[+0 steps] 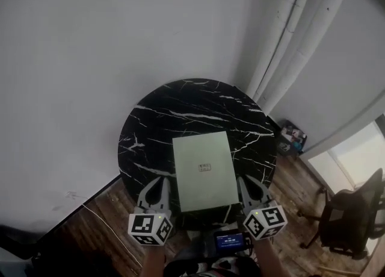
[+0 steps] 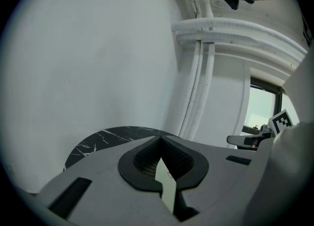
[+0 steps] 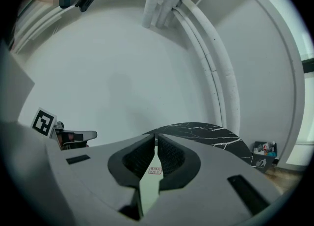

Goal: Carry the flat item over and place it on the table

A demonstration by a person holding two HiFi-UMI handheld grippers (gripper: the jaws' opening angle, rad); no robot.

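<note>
1. Well, a small bin [image 1: 293,138] sits on the wood floor by the wall, just past the table's right side. There are little colourful things in it, but they are too small to tell what they are.
2. The flat item [image 1: 204,170] is pale green with a tiny label in the middle. It lies flat on the round black table [image 1: 156,131], which has white lines like marble. The item is on the side of the table near the person.
3. White pipes [image 1: 289,47] run up the wall behind the table. A black chair [image 1: 349,215] stands on the floor far to the right, well apart from the table. A thin cable [image 1: 102,221] lies on the floor at the left.
4. The left gripper [image 1: 159,180] is just beside the item's left edge, low over the table's near rim. Its jaws are pressed together with nothing between them.
5. The right gripper [image 1: 246,179] is just beside the item's right edge. Its jaws are pressed together too, holding nothing.
6. Both grippers point away from the person, one on each side of the item.
</note>
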